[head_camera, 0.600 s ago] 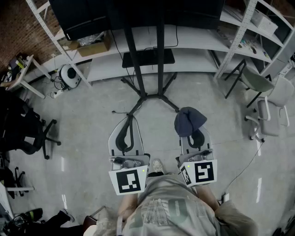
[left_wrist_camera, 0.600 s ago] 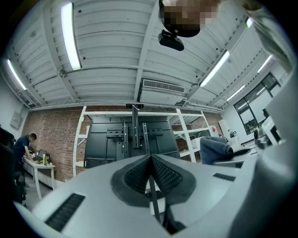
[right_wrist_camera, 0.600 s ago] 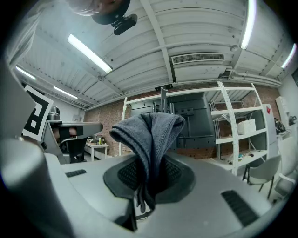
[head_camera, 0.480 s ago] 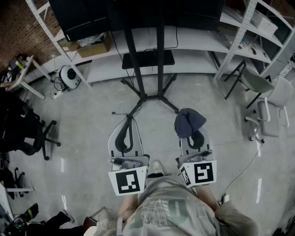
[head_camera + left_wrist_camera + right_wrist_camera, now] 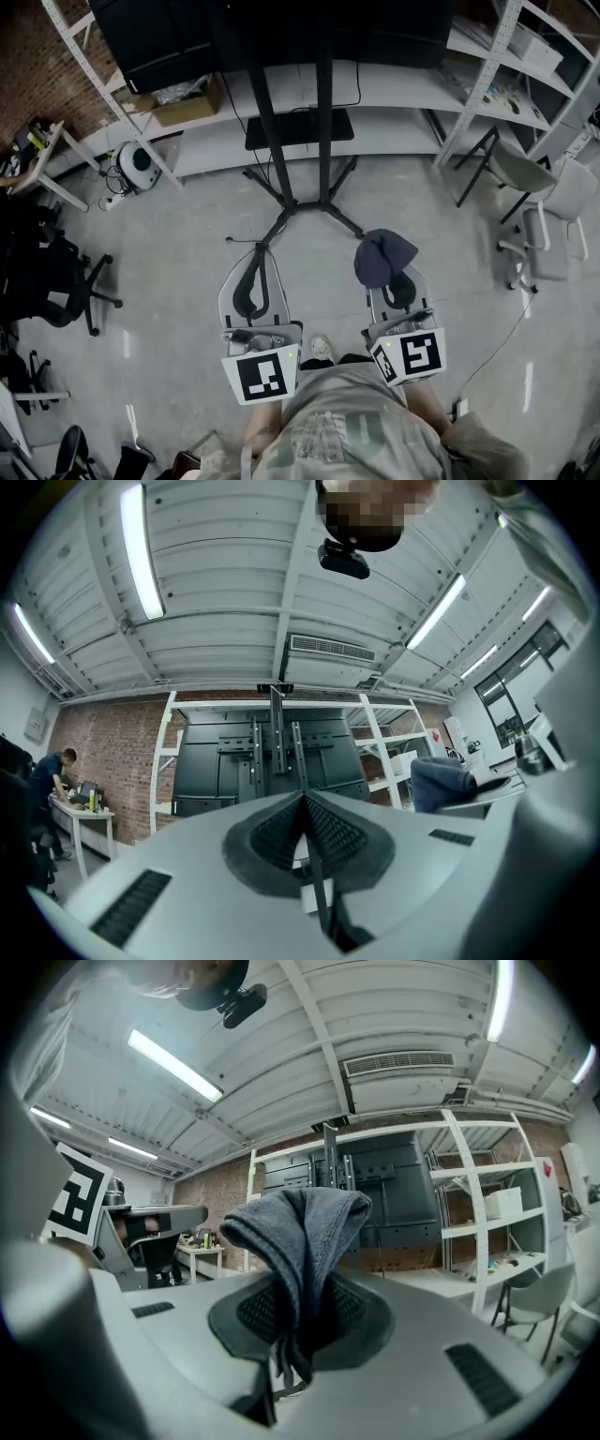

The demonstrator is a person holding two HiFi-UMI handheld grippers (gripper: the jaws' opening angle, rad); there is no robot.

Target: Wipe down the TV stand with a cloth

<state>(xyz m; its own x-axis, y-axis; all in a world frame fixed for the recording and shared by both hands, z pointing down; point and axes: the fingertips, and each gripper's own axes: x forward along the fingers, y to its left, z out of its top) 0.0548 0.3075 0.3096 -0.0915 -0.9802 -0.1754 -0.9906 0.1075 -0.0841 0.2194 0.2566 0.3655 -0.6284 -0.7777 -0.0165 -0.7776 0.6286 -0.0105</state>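
The black TV stand [image 5: 292, 112] rises ahead of me, its two posts running down to splayed legs [image 5: 302, 202] on the grey floor. It holds a small black shelf [image 5: 300, 127]. My right gripper [image 5: 396, 281] is shut on a dark blue-grey cloth [image 5: 382, 254], which bunches up over its jaws; in the right gripper view the cloth [image 5: 302, 1241] stands up from between the pads. My left gripper [image 5: 251, 286] is shut with nothing in it, its pads pressed together in the left gripper view [image 5: 305, 832]. Both grippers hang short of the stand's legs.
White metal shelving [image 5: 487, 66] runs along the back and right. A grey chair [image 5: 548, 220] stands right, a black office chair [image 5: 56, 281] left. A cardboard box [image 5: 192, 94] and a round white appliance [image 5: 136, 159] sit by the back platform. A person [image 5: 47, 780] stands at a far table.
The view has shifted slightly, so the grippers and stand sit a little lower and nearer. The cloth stays gripped in the right gripper. A foot at the bottom left has moved out.
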